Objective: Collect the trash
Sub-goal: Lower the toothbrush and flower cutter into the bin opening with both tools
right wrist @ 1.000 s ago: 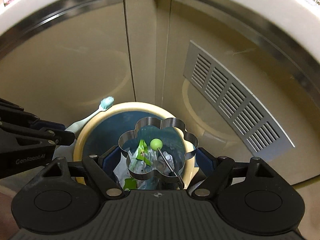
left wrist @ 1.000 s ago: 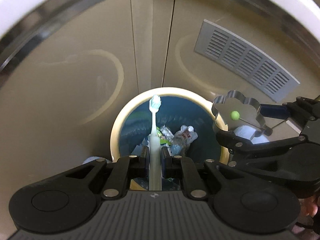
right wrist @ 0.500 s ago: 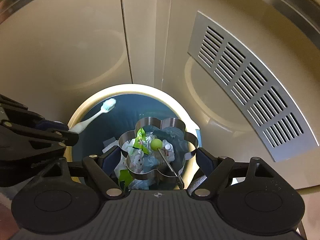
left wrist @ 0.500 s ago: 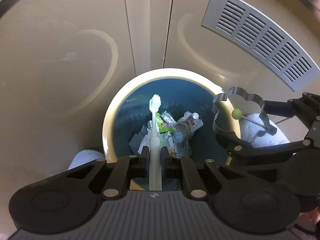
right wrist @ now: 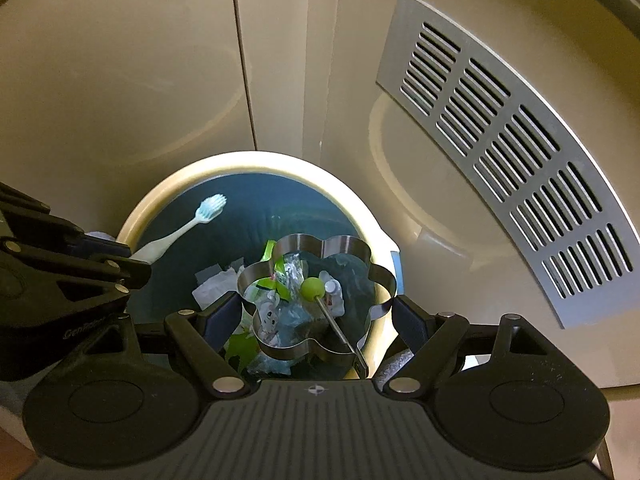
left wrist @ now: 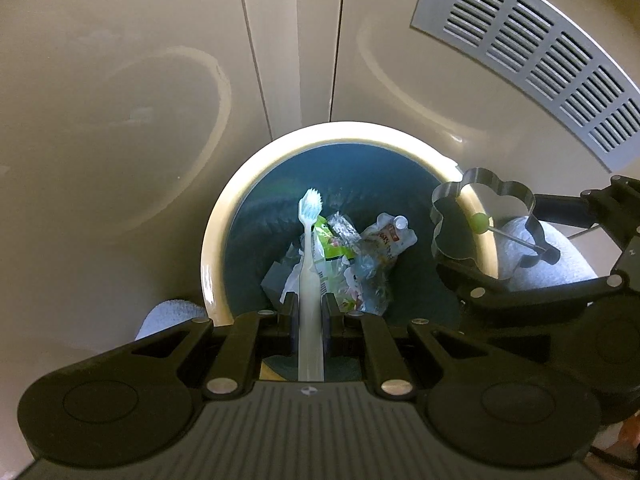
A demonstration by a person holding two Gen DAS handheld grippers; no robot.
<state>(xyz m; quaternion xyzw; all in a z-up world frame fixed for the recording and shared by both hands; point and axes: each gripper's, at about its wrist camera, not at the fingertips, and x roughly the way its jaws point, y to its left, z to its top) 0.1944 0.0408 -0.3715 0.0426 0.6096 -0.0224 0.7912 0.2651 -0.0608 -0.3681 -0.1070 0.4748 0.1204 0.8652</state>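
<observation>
At bottom centre the left hand-held gripper (left wrist: pixel 310 312) pinches a toothbrush (left wrist: pixel 309 264), its long axis pointing up-frame over the bin (left wrist: pixel 224 216). The right hand-held gripper (right wrist: pixel 318 312) clamps a flower-shaped ring (right wrist: pixel 320 354) wide, also above the bin's trash (right wrist: pixel 276 312).

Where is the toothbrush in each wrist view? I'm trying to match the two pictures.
Left wrist: the toothbrush runs straight up the lower centre, clamped in the left claw, bristles over the bin.
Right wrist: the toothbrush lies slanted at centre left, handle in the left claw, bristles up and right.
Shared landmark: the bin's cream rim; the flower-shaped metal ring also shows in both.
</observation>
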